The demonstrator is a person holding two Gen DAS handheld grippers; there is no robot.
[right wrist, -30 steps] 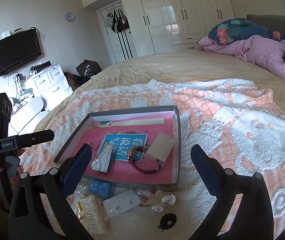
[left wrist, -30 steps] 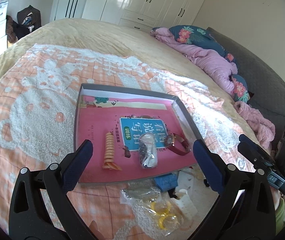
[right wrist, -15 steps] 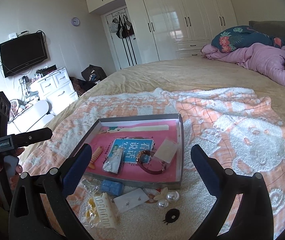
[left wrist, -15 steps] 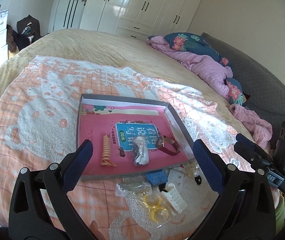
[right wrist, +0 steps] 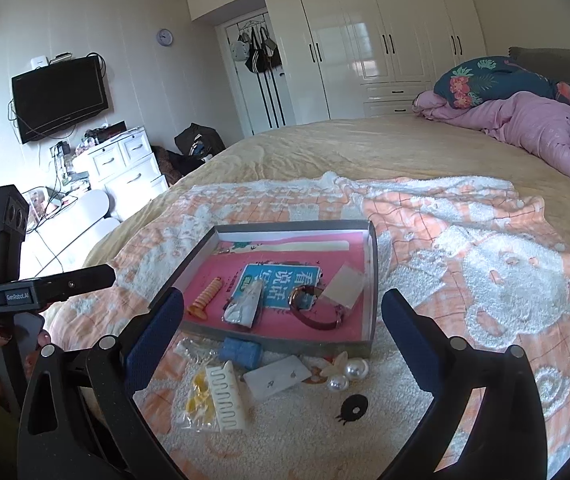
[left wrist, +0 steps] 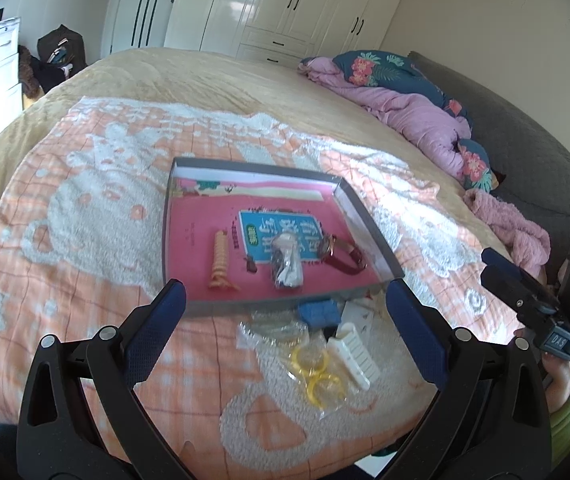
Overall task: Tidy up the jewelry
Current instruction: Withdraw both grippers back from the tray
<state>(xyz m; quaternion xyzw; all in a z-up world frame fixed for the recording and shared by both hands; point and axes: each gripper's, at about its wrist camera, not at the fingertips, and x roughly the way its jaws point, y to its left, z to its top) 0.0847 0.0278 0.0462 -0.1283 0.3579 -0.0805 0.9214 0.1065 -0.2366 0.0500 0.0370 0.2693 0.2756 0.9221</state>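
Both pairs of jaws stand wide apart and hold nothing: the left gripper (left wrist: 285, 312) and the right gripper (right wrist: 283, 312) hover over the near edge of the bed (right wrist: 365, 140), above the loose pieces. Just below them, on the blanket (right wrist: 505, 280), lie one white hair claw (right wrist: 225, 396), one blue piece (right wrist: 242, 352), one earring card (right wrist: 277, 378), two pearls (right wrist: 349, 376), one black charm (right wrist: 353, 405) and a clear bag of yellow rings (left wrist: 317, 368), their count unclear. Beyond, the grey tray (right wrist: 373, 280) already holds one orange spiral tie (right wrist: 205, 300), one silvery packet (right wrist: 245, 308), one red-strapped watch (right wrist: 317, 312) and one clear sachet (right wrist: 345, 286). The step in hand is likely picking the next loose piece; it would go best by coming straight down on one item, pinching the claw across its narrow width, and lifting clear of the tray wall before setting it on a bare pink patch.
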